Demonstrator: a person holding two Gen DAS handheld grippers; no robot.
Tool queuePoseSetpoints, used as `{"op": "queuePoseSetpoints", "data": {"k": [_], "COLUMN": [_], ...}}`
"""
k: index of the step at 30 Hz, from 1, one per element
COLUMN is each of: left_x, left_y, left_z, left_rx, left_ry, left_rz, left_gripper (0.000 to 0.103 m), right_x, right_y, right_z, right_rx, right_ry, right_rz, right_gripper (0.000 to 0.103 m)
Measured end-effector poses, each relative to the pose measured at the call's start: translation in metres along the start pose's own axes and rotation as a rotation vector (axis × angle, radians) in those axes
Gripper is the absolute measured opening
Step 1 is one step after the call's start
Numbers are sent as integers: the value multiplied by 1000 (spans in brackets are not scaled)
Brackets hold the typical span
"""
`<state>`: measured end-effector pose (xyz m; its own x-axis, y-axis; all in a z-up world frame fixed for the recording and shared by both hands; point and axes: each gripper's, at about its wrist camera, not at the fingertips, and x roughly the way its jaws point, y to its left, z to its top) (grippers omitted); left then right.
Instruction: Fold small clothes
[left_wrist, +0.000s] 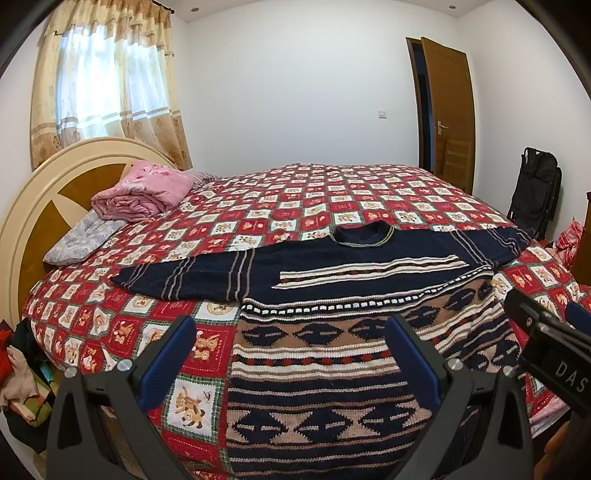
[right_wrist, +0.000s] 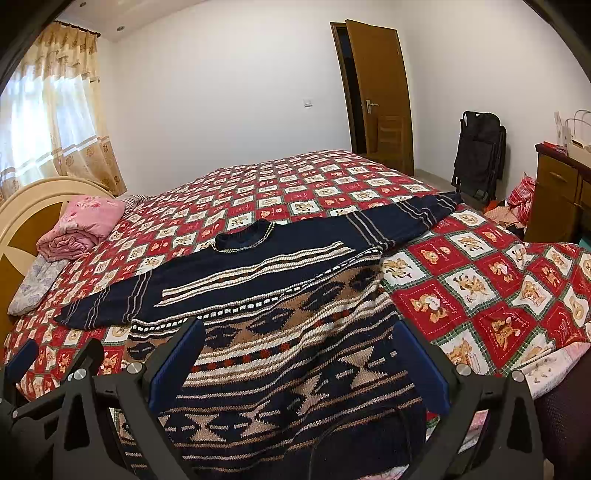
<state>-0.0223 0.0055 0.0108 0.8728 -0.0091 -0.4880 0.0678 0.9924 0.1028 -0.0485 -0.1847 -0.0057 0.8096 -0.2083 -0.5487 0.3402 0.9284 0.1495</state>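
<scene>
A navy knitted sweater (left_wrist: 314, 332) with tan, white and red patterned bands lies flat on the bed, front up, sleeves spread left and right, neck at the far side. It also shows in the right wrist view (right_wrist: 280, 332). My left gripper (left_wrist: 291, 332) is open and empty, hovering over the sweater's lower left part near the hem. My right gripper (right_wrist: 295, 339) is open and empty over the sweater's lower right part. The right gripper's body shows at the right edge of the left wrist view (left_wrist: 546, 339).
The bed has a red checked bear-print cover (left_wrist: 332, 199). A folded pink blanket (left_wrist: 144, 192) and a pillow (left_wrist: 81, 236) lie by the headboard (left_wrist: 44, 192). A black folded chair (right_wrist: 480, 155), a wooden cabinet (right_wrist: 554, 192) and clothes on the floor (right_wrist: 517, 206) are at the right.
</scene>
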Motion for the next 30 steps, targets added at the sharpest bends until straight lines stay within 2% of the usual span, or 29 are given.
{"op": "queuePoseSetpoints", "data": {"k": [30], "left_x": [2], "left_y": [-1], "left_z": [-8], "left_rx": [-3], "left_ry": [15], "left_rz": [-2], "left_gripper": [103], "right_x": [-1], "right_y": [5], "right_z": [-6], "right_rx": [3], "right_ry": [8], "right_rz": [7], "right_gripper": [102]}}
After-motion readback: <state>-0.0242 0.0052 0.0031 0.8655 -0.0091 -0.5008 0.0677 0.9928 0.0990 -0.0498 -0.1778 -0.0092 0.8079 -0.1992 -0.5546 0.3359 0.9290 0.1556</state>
